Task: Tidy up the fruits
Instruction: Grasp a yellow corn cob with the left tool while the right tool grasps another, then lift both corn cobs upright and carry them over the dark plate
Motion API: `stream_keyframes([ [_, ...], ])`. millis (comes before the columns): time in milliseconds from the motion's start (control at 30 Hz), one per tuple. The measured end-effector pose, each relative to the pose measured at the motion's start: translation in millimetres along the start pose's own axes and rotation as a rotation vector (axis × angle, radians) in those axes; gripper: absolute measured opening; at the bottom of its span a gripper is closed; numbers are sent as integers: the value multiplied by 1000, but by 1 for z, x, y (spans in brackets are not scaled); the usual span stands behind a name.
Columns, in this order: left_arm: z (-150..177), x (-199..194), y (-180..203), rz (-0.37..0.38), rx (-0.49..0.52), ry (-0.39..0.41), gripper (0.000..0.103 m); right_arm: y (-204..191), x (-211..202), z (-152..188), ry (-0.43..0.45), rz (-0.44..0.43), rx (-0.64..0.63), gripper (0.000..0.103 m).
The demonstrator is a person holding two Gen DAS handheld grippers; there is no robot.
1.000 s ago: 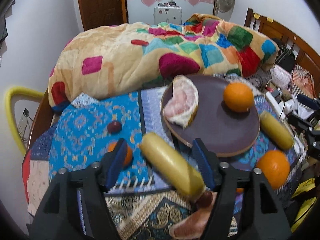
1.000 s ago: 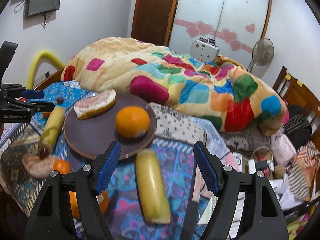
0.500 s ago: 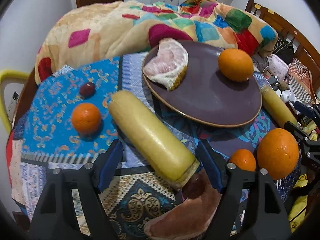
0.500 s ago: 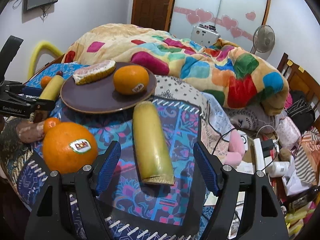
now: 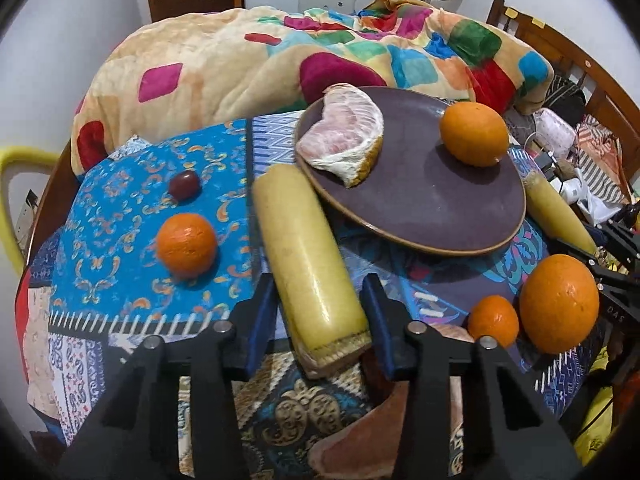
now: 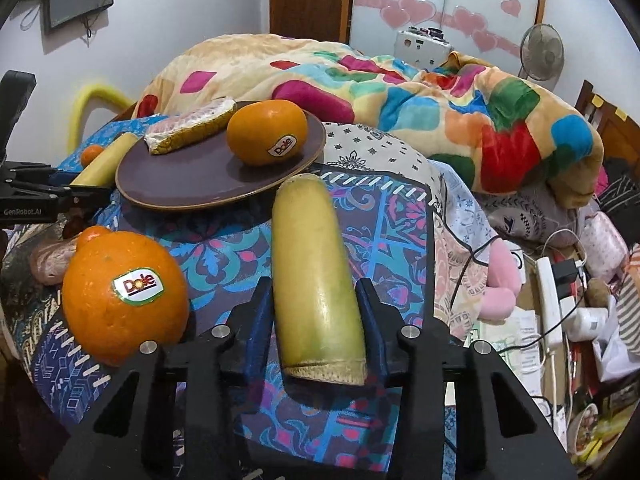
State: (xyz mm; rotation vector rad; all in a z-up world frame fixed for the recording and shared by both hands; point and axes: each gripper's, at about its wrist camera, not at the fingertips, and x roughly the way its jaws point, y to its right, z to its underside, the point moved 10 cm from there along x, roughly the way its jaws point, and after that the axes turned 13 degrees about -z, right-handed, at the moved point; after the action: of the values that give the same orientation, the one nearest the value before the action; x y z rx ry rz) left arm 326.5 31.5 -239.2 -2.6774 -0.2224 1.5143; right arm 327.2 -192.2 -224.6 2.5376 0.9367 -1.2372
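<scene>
- Left tool [image 5: 318,316]: narrowed onto the yellow fruit [image 5: 304,248], blue pads against both flanks near its cut end, as far as can be told.
- Right tool [image 6: 316,312]: likewise narrowed onto the second yellow fruit [image 6: 316,260], gripped close to the cut end.
- Both long fruits lying on the patterned cloth [image 5: 120,208], each with its far end just beside the rim of the brown plate [image 5: 440,208] — one on either side of it.
- Already on the plate: a pomelo piece [image 5: 344,136] and an orange [image 5: 474,134], with bare room between and in front of them.
- Judged step: lift each long fruit and lay it on the plate.
- Squeeze only enough to hold — soft flesh likely to bruise or slip out lengthwise.
- Raise the far end first, clear of the plate rim, to avoid tipping or dragging the plate.
- Expect droop, since the grip sits at one end; tilt the tool up slightly to counter it.
- Move one hand at a time; crowded space over the plate.
- Mind the big orange [image 6: 124,292] just beside the right tool's left finger; likely to roll if nudged.
- Set down flat in the bare part, away from the orange, then open wide.
</scene>
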Motion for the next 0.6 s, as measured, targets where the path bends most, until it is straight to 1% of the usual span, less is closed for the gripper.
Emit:
stream_keyframes([
  [133, 9, -7, -15, -17, 13, 5, 35, -4, -5, 4, 2, -6, 2, 36],
  [267, 24, -18, -22, -8, 40, 0, 35, -8, -11, 9, -8, -5, 1, 35],
  [467, 56, -38, -29, -21, 127, 1, 35, -14, -23, 20, -29, -11, 2, 35],
  [533, 66, -41, -32, -22, 145, -13, 35, -16, -26, 25, -40, -11, 0, 35],
  [600, 70, -40, -34, -8, 141, -38, 35, -15, -28, 27, -51, -5, 4, 35],
])
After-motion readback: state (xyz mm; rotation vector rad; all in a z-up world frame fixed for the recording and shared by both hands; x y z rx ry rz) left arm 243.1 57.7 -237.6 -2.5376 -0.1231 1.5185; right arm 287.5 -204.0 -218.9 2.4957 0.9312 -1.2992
